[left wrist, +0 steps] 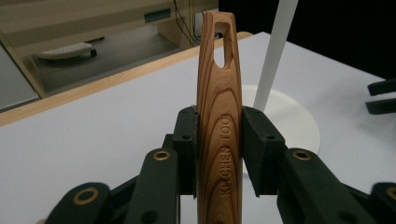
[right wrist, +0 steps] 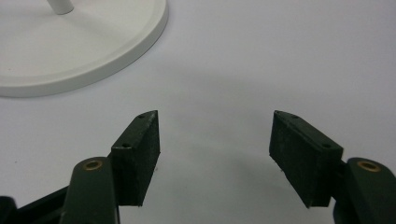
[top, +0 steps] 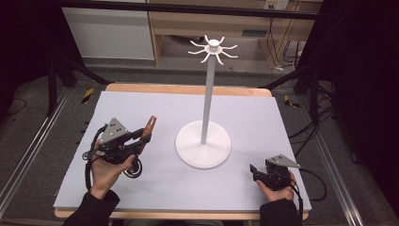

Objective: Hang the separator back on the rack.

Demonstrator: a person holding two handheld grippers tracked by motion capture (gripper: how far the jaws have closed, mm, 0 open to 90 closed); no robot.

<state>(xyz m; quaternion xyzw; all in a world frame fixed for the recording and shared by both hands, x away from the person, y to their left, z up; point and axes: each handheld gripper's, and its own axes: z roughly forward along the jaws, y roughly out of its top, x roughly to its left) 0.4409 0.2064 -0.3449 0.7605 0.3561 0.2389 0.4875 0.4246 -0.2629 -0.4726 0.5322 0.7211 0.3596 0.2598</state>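
My left gripper [left wrist: 219,154] is clamped on a wooden utensil handle [left wrist: 218,107], one pad pressed flat against each side of it. The handle is long and slender, reddish-brown with strong curved grain, tapering slightly toward a rounded tip. An elongated hanging slot is cut through near that tip. The words "KITCHEN TOOL" are stamped lengthwise on the face between my pads. What the utensil's lower end looks like I cannot tell; it is hidden below my jaws.

In the high view the handle [top: 148,127] projects up and to the right from my left gripper [top: 141,137], above the left part of the pale table surface [top: 263,117], just left of the white stand [top: 203,141].

The stand has a round base, a thin upright pole and a crown of hooks.

My right gripper [right wrist: 215,154] is spread wide with nothing between the pads, low over the table near the stand's base [right wrist: 93,56].
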